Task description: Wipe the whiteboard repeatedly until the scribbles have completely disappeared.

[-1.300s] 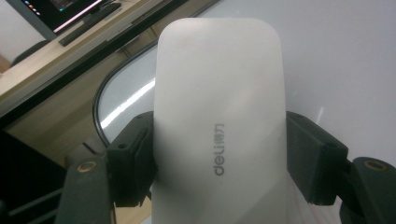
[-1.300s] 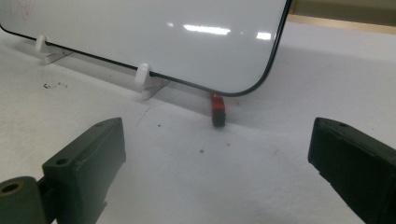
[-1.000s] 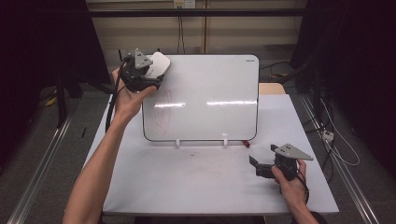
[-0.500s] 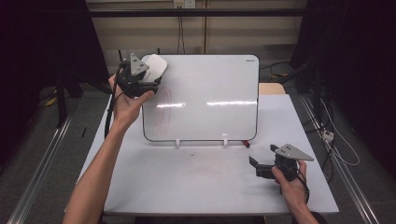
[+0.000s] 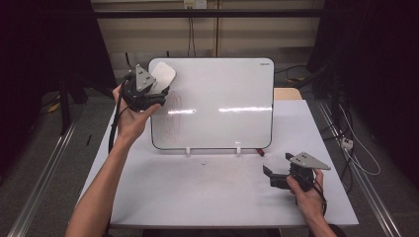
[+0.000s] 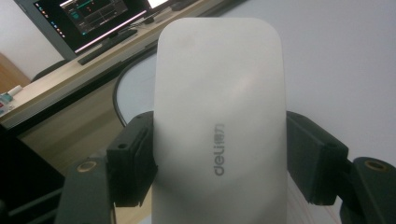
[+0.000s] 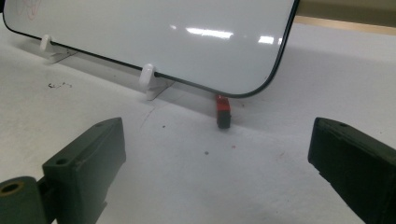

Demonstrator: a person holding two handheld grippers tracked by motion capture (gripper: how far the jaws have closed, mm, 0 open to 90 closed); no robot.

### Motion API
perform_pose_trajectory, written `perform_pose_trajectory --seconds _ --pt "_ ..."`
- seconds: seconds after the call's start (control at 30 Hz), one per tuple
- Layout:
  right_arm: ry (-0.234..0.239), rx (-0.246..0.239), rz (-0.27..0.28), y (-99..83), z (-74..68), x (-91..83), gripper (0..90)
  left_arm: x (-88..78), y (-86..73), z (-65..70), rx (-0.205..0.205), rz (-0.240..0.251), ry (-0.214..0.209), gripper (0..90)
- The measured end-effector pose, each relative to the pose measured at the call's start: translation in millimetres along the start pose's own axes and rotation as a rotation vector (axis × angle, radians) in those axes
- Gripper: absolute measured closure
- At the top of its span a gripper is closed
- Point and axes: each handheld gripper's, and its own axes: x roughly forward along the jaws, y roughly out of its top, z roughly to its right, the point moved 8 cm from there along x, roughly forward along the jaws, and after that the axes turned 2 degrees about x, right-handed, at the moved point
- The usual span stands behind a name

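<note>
On the white table (image 5: 197,197) we see a whiteboard (image 5: 222,98) propped upright. At its top left corner our left gripper (image 5: 143,94) clamps a white eraser (image 6: 219,116) marked "deli". Near its bottom right corner our right gripper (image 5: 276,177) rests wide apart, empty.

Left gripper (image 5: 157,88) presses eraser (image 5: 163,77) against whiteboard (image 5: 222,98) top-left corner.

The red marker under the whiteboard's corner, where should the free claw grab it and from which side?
Grip the red marker across its exposed end, the part poking out from under the whiteboard at the lower right corner. Come low from the table's near side, where the open right claw already faces it; the board overhangs the rest, so a top-down reach looks blocked.
</note>
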Motion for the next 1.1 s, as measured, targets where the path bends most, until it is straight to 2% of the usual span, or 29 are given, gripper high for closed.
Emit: perform_pose_trajectory --seconds 0.1,0.23,0.37,0.5,0.8,0.87,1.1 --pt "-0.002 0.002 -0.003 -0.8 1.0 -0.1 4.1 5.0 -6.0 5.1 0.022 -0.015 0.008 31.2" --pt "-0.002 -0.005 -0.002 -0.9 0.6 -0.1 4.0 10.2 -6.2 7.7 0.038 -0.02 0.017 31.2" --pt "-0.003 -0.003 -0.002 -1.5 1.0 -0.6 4.1 17.6 -5.2 10.5 0.04 -0.016 0.038 31.2" --pt "-0.011 -0.003 -0.001 -1.1 3.1 0.2 4.1 28.3 -6.2 11.6 0.032 -0.034 0.045 31.2" --pt "-0.008 -0.005 -0.003 -1.4 2.0 0.0 4.0 37.7 -11.2 10.6 0.035 -0.054 0.057 31.3" --pt "-0.008 -0.004 -0.003 -1.3 1.8 0.2 4.0 40.0 -12.3 12.6 0.06 -0.06 0.077 31.3" --pt "-0.001 -0.005 -0.009 -1.7 0.9 0.9 4.0 40.7 -12.9 14.5 0.071 -0.051 0.101 31.2"
